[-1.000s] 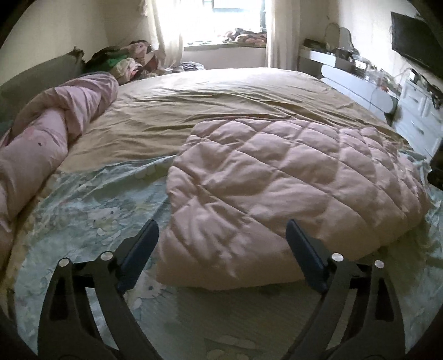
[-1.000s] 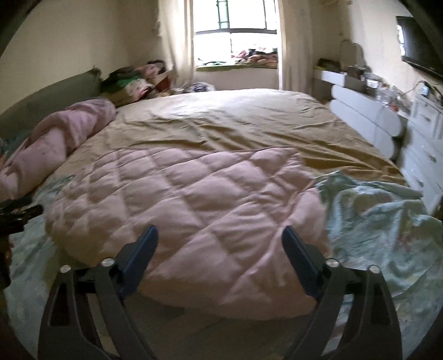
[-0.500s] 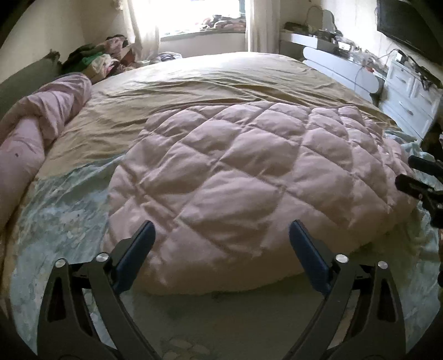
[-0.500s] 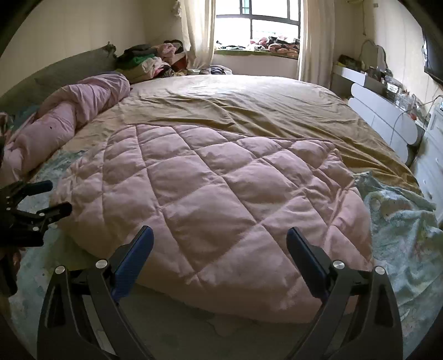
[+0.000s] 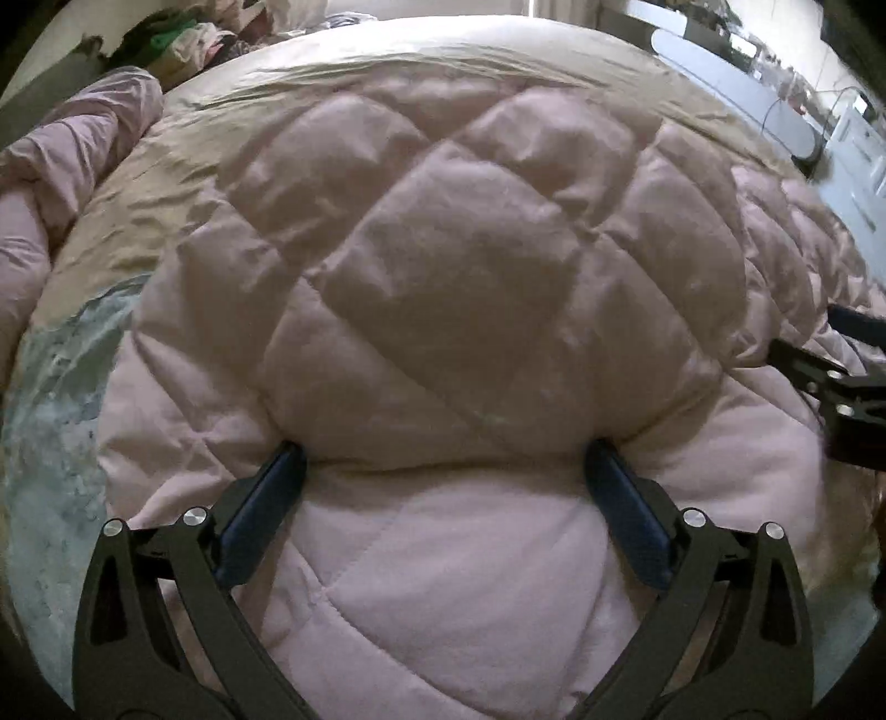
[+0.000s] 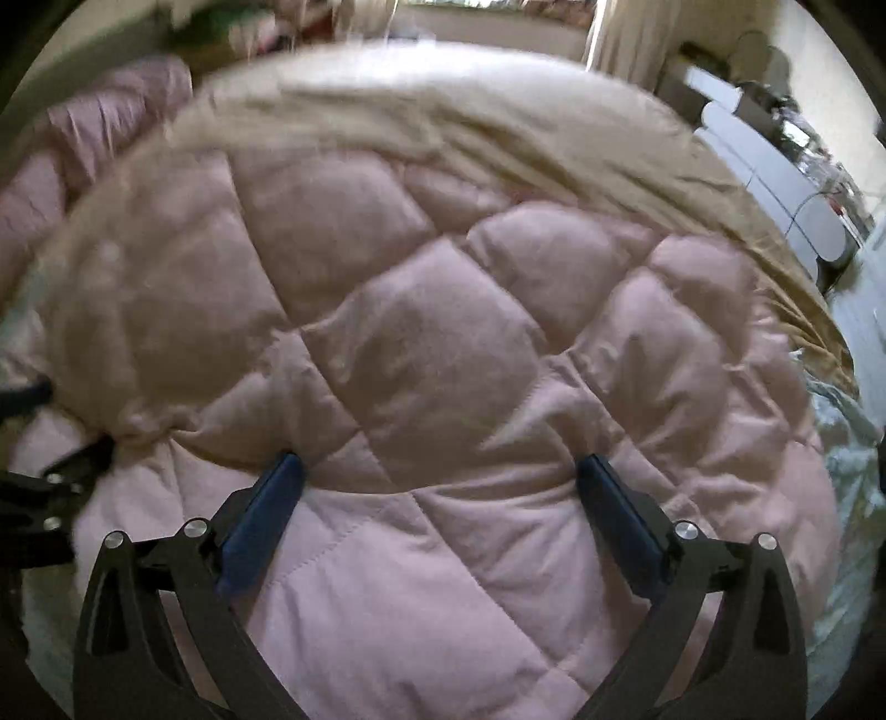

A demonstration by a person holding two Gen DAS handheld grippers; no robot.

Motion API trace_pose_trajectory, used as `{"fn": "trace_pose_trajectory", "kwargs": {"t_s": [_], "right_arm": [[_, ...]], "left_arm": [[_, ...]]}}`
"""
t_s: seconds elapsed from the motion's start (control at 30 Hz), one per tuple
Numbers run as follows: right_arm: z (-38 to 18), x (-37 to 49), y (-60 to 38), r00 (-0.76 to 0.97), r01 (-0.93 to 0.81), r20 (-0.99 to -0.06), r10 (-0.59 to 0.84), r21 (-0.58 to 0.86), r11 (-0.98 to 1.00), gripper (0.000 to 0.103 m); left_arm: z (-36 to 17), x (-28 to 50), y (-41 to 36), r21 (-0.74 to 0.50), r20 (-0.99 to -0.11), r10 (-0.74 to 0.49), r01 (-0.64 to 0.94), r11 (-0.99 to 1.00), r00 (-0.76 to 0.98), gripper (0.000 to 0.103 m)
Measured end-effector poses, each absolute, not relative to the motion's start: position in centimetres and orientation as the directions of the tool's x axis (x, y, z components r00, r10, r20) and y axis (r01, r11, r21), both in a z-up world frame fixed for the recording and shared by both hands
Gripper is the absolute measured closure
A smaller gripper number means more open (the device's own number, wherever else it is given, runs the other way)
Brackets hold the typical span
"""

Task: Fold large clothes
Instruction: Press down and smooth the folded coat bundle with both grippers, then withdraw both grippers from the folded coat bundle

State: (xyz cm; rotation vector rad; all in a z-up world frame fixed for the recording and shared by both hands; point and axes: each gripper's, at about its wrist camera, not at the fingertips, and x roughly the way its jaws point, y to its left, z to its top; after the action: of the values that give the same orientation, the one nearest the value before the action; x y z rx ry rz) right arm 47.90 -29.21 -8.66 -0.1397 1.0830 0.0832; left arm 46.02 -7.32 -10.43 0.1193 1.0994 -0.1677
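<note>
A pink quilted padded garment (image 5: 470, 288) lies folded on the bed and fills both views; it also shows in the right wrist view (image 6: 443, 343). My left gripper (image 5: 443, 471) is open, its fingertips pushed into the garment's near fold, jaws wide apart around the puffy edge. My right gripper (image 6: 440, 476) is open the same way at the near edge further right. The right gripper shows at the right rim of the left wrist view (image 5: 830, 382); the left gripper shows at the left rim of the right wrist view (image 6: 50, 498).
The bed has a tan cover (image 5: 138, 210) and a pale printed sheet (image 5: 50, 421). A rolled pink duvet (image 5: 50, 166) lies at the left. White furniture (image 6: 775, 171) stands along the right wall. Clothes (image 5: 183, 39) are piled near the window.
Both grippers have moved forward and down onto the near edge of the pink garment, which now fills the views. Both stay open.
</note>
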Motion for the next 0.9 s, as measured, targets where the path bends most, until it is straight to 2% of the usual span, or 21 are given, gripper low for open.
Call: {"fn": "trace_pose_trajectory", "kwargs": {"t_s": [0.2,0.37,0.67,0.9], "right_arm": [[-10.2,49.3,-28.8,0.399,-0.122,-0.917,-0.032,-0.088,0.989,0.004],[-10.2,48.7,-29.1,0.427,-0.107,-0.904,-0.016,-0.069,0.992,0.004],[-9.6,46.6,-29.6,0.522,-0.059,-0.853,0.001,-0.035,0.998,0.004],[-7.1,43.1,-30.7,0.577,-0.035,-0.816,0.032,0.014,0.999,0.004]], "left_arm": [[-11.8,46.1,-7.2,-0.004,-0.894,-0.090,0.193,0.981,0.440,0.008],[-11.4,45.5,-6.8,-0.024,-0.887,-0.116,0.206,0.978,0.446,0.008],[-8.4,40.4,-4.9,-0.089,-0.825,-0.191,0.211,0.973,0.532,0.009],[-6.8,38.8,-3.2,-0.074,-0.820,-0.177,0.206,0.976,0.544,0.009]]}}
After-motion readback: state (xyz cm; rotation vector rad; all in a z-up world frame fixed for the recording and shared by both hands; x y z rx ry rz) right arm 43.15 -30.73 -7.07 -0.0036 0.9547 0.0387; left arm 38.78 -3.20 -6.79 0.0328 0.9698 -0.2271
